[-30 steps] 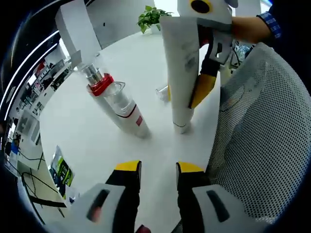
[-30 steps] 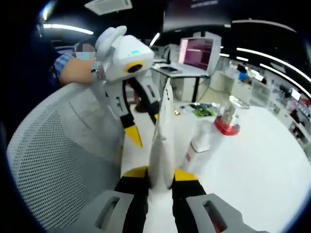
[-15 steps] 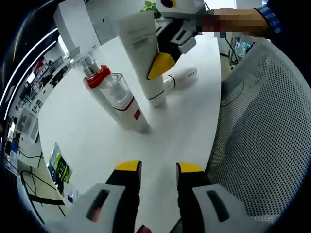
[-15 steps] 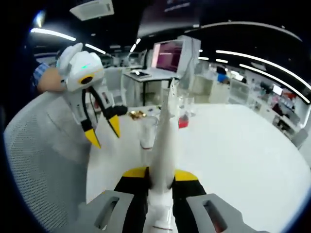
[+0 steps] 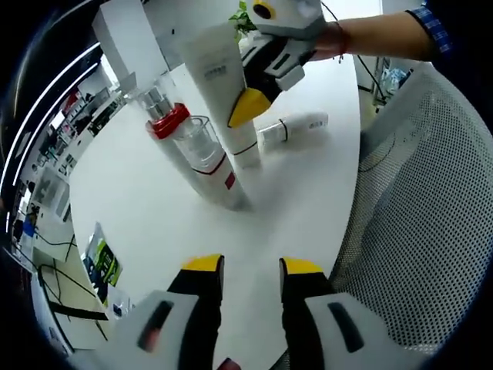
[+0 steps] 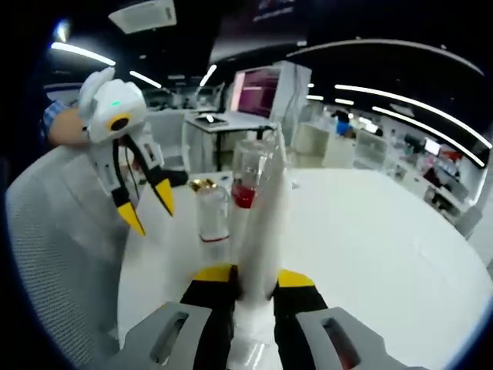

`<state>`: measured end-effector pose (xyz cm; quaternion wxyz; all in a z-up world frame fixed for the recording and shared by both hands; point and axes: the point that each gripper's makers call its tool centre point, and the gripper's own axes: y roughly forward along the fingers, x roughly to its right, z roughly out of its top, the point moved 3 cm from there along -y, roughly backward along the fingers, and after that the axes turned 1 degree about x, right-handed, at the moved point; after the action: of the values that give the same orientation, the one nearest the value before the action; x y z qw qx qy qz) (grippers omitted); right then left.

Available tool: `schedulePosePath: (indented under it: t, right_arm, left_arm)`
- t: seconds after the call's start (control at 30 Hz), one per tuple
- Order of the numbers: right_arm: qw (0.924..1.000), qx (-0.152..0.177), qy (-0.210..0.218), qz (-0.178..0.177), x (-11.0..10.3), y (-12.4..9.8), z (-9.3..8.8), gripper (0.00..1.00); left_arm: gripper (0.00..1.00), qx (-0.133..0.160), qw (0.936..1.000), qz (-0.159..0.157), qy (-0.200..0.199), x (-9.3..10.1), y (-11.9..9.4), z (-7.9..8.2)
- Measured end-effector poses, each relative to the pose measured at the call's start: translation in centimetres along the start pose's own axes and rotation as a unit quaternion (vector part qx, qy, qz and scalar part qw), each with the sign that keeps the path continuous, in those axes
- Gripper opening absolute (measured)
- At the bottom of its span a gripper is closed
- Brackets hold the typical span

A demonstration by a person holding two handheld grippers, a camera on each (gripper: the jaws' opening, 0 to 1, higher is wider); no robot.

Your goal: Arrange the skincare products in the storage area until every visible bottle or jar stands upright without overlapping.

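My right tongs [image 6: 253,276] are clamped on a white tube [image 6: 259,231]; the tube rises straight up between the yellow tips in the right gripper view. In the left gripper view I see the same right tongs [image 5: 248,106] coming in from the top, gripping that white tube [image 5: 219,85] at its side, the tube standing cap-down on the white surface [image 5: 139,208] and leaning a little.

My left tongs [image 5: 252,267] are apart and hold nothing, hanging low over the surface edge. From the right gripper view I see the left tongs [image 6: 148,206] to the left, yellow tips spread, over a white mesh chair back [image 6: 54,231].

Just beside the tube stands a clear bottle with a red collar [image 5: 192,150], upright, silver pump on top; it looks close to the tube's base, though I cannot tell if they touch. In the right gripper view it sits behind the tube, the red collar [image 6: 245,194] partly hidden.

A small white bottle [image 5: 294,127] lies on its side just behind the tube. A green plant [image 5: 243,17] stands at the far edge.
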<state>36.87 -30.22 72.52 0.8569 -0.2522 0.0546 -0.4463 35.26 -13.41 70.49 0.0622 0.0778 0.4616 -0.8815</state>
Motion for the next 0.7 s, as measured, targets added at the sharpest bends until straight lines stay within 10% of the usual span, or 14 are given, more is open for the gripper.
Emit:
schedulePosePath:
  t: [0.7]
  right_arm:
    - [0.9997, 0.01, 0.017, -0.015, 0.9, 0.8, -0.2, 0.13]
  left_arm:
    - [0.3, 0.008, 0.9986, 0.049, -0.015, -1.9, -0.2, 0.1]
